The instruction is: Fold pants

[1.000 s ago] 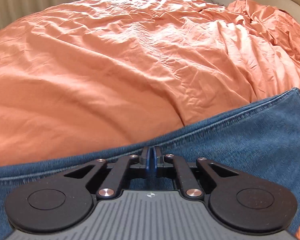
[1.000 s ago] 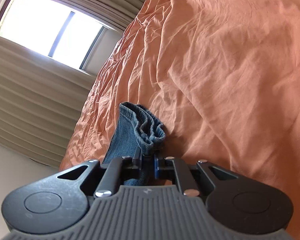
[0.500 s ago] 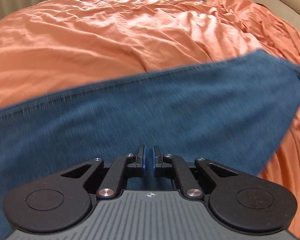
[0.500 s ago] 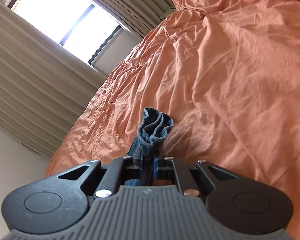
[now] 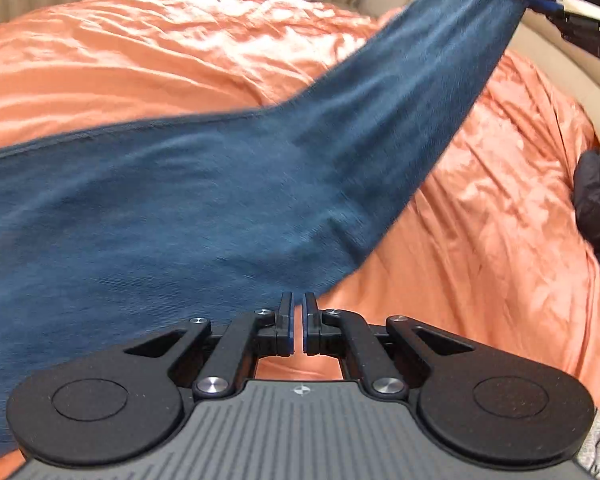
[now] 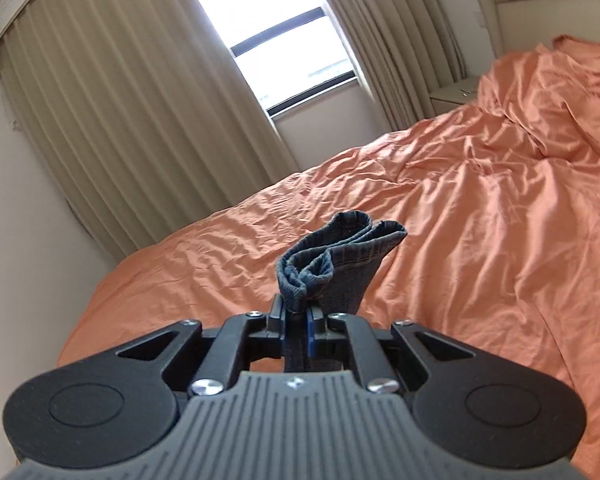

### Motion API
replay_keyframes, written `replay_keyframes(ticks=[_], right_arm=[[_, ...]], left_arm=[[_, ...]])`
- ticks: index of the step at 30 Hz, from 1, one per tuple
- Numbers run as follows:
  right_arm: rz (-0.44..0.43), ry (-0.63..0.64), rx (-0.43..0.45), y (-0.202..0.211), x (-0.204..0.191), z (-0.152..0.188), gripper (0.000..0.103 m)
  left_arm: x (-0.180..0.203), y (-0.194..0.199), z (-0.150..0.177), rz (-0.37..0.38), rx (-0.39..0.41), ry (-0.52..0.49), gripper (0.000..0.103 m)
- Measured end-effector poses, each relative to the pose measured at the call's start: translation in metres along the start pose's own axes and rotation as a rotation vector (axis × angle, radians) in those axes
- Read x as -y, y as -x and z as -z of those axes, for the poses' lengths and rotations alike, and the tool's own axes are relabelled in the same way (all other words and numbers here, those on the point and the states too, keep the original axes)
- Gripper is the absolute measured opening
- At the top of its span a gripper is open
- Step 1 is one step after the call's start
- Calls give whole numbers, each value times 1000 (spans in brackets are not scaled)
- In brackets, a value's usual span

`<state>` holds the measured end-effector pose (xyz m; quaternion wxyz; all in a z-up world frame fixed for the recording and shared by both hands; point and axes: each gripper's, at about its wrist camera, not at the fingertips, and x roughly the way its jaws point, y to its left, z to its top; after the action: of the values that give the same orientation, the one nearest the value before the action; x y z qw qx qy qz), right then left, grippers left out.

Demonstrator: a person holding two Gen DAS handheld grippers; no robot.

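Pinched shut on the bunched cuffs of the pants with the right gripper, up at 1 o'clock in the left view, so as to stretch the legs taut above the orange bedcover. Closed likewise at the left gripper, 6 o'clock; possibly nipping the denim's lower edge, hard to tell.

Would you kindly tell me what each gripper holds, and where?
Right gripper pinches the blue denim pants at the bunched leg hems. Left gripper appears shut on nothing.
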<state>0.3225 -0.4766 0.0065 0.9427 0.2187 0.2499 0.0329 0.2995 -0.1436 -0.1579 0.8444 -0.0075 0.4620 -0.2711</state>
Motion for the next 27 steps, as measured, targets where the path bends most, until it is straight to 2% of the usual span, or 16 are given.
replay_keyframes(ticks=[4,8,11,15,21,25,27], right_arm=[[-36,53,-30,-17,-66,11,5],[-80,81,-81,-47,-125,38,5],[-109,107,-138,-73,-163,71,5],[-144,145,-254,-111,-199,138,5],[-108,257,-464,-154,-218,248,5],[-82,287,-514,-167,-207,282,8],[-92,274,-520,-169,-205,284,12]], left_arm=[[-43,50,-8,-60,77,36,3],[-89,98,-10,-120,131,103,3],[-119,125,-5,-165,155,139,3],[-151,144,9,-185,156,191,3],[-186,143,34,-150,128,257,3],[-198,139,43,-86,123,305,7],[-202,133,43,-50,125,339,20]])
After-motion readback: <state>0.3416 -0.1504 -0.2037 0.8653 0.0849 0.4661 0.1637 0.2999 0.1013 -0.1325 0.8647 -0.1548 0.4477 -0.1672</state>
